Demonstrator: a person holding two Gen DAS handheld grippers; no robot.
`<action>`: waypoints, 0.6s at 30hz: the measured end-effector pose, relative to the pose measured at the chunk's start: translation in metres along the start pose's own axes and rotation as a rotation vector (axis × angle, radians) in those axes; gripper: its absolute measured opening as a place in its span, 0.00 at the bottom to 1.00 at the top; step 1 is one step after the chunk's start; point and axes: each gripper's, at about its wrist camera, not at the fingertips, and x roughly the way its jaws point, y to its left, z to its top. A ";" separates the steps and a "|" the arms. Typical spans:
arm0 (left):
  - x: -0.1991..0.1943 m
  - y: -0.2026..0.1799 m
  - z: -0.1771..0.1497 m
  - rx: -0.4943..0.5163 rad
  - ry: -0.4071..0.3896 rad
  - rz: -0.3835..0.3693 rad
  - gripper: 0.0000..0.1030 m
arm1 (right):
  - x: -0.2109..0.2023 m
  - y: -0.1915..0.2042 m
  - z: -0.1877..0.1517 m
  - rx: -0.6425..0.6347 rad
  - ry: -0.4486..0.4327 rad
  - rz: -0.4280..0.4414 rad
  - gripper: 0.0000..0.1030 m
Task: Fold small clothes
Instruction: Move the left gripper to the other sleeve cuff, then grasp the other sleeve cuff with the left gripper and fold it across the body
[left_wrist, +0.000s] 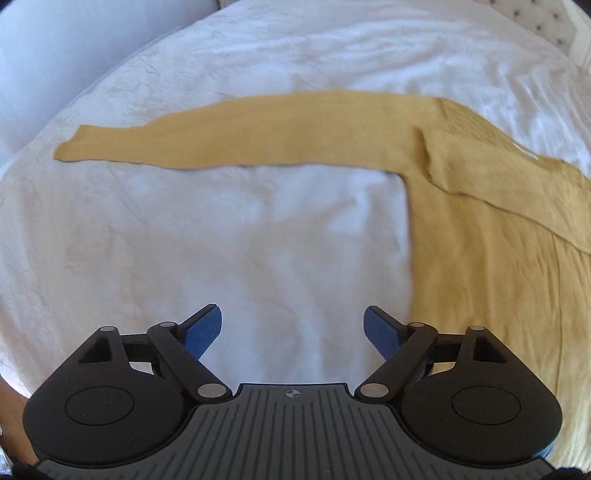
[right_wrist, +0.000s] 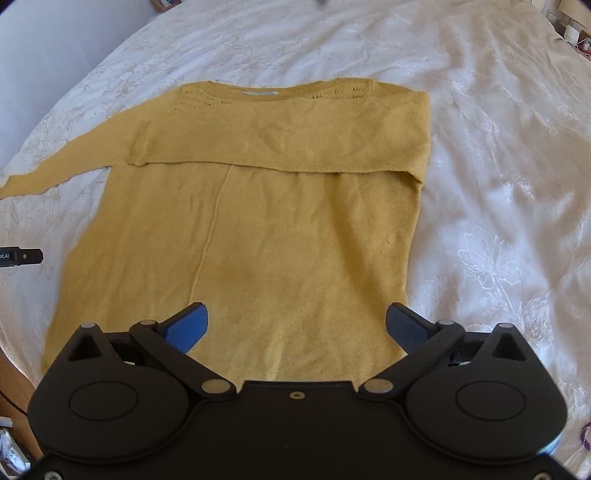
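A mustard-yellow knit sweater (right_wrist: 258, 229) lies flat on a white bedspread (right_wrist: 498, 184). Its right sleeve is folded across the chest (right_wrist: 288, 136). Its left sleeve (left_wrist: 229, 136) stretches straight out to the left. My left gripper (left_wrist: 292, 328) is open and empty above bare bedspread (left_wrist: 184, 240), just left of the sweater's body (left_wrist: 480, 258) and below the outstretched sleeve. My right gripper (right_wrist: 297, 325) is open and empty above the sweater's lower part, near the hem.
The embroidered bedspread covers the whole bed. A white wall (left_wrist: 55, 55) lies beyond the bed's left edge. A dark part of the other gripper (right_wrist: 22, 256) pokes in at the left of the right wrist view. Small items (right_wrist: 576, 33) sit at the far right.
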 end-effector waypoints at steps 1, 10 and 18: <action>0.001 0.017 0.010 -0.022 -0.012 0.015 0.83 | 0.001 0.007 0.009 0.009 -0.010 0.011 0.99; 0.024 0.159 0.101 -0.156 -0.092 0.173 0.82 | 0.012 0.092 0.048 0.078 -0.047 0.088 0.99; 0.071 0.209 0.140 -0.190 -0.038 0.142 0.83 | 0.031 0.142 0.070 0.098 -0.046 0.100 0.99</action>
